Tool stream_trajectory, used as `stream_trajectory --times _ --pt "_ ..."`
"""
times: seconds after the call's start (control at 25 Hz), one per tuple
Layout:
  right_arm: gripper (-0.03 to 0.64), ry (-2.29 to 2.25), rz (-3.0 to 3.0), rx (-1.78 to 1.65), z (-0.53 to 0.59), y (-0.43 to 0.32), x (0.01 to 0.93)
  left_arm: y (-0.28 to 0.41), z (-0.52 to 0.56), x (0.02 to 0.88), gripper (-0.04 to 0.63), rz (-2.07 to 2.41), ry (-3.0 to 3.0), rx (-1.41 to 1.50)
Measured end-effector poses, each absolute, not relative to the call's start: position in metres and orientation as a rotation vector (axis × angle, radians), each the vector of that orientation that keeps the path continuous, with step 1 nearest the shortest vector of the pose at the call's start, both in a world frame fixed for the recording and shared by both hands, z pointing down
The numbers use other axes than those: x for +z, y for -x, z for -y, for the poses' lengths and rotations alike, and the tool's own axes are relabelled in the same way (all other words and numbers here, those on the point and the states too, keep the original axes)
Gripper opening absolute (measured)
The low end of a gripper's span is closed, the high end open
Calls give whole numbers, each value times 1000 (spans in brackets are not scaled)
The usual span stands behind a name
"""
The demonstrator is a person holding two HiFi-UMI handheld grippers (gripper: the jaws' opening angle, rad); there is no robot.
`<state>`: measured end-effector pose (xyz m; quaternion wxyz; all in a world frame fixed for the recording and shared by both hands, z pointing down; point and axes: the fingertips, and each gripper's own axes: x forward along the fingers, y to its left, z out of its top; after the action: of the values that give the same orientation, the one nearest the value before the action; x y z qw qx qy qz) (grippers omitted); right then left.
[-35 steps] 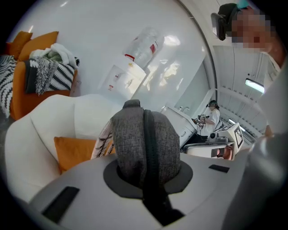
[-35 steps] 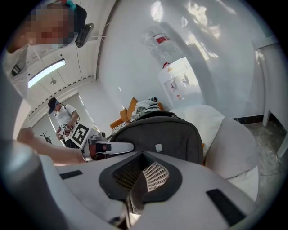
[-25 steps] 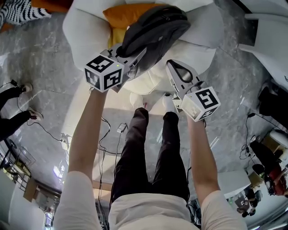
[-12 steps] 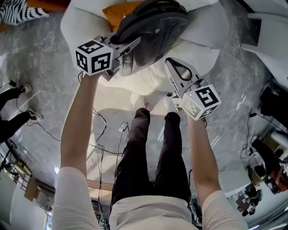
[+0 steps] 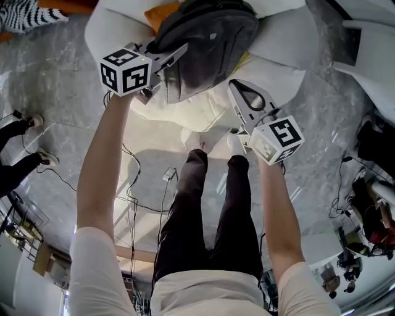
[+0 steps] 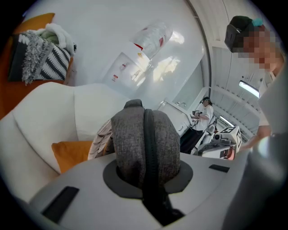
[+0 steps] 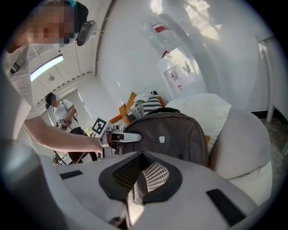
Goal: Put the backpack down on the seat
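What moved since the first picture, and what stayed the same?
The left tongs, clamped on the grey backpack, moved away from the person and carried it farther over the white seat, so it now hides more of the orange cushion. Nothing was picked up or let go. The right tongs stayed shut and empty, nearly where they were.

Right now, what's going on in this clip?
A person stands in front of a white armchair with a handheld gripper in each hand. The left gripper is clamped on a grey backpack, holding it upright over the seat, in front of an orange cushion. Whether the backpack's bottom already rests on the seat cannot be told. The right gripper hangs beside the backpack without touching it, jaws together and empty.
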<state>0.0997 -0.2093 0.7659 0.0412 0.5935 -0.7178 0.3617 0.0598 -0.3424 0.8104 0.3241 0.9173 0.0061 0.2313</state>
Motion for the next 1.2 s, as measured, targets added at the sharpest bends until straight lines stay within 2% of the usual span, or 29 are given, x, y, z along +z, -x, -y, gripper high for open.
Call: stream_trajectory --times 0.4,1.2 --pt "21 -1795 2203 1110 217 -92 770 -41 373 831 67 109 -2397 635" --pt "21 -1749 2199 1148 221 -80 789 0 428 877 118 273 -2330 716"
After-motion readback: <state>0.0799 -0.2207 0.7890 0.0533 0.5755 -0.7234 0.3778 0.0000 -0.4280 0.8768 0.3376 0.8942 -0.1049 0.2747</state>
